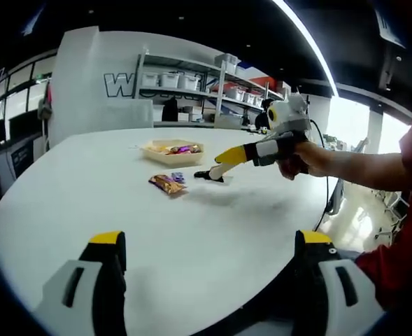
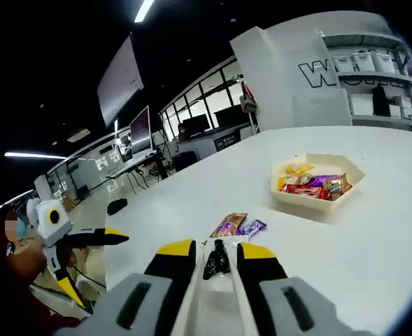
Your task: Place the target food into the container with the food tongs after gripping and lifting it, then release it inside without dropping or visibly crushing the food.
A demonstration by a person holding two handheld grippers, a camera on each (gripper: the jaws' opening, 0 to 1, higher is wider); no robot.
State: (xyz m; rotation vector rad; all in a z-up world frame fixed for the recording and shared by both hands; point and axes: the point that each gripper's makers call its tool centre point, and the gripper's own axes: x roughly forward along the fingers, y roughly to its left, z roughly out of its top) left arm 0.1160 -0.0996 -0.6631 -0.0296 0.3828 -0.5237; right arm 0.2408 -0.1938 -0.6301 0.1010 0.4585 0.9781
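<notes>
Left gripper view shows our left gripper (image 1: 209, 262) with its jaws spread wide and nothing between them, low over the white counter (image 1: 122, 203). Ahead of it and a little to the left lie the snack packets (image 1: 168, 183), flat on the counter. Beyond them stands the container (image 1: 173, 150), a shallow beige tray that already has several wrapped snacks inside. To the right of the packets is our right gripper (image 1: 216, 172), held in a hand (image 1: 305, 159), and it carries the food tongs (image 1: 210, 174), whose dark tips are near the counter, just beside the packets.

Right gripper view looks along the right gripper (image 2: 216, 253): the jaws are pressed on the pale arms of the tongs (image 2: 217, 262), and the black tips seem almost together. We cannot tell if they touch the counter. The packets (image 2: 238, 225) lie just ahead of the tips, apart from them, and the container (image 2: 317, 182) is further ahead to the right.

We judge that the gripping is not yet done. To do it well, we should loosen the squeeze so the tips open, slide them around one packet only, close gently on its flat middle, and lift straight before we go to the container.
</notes>
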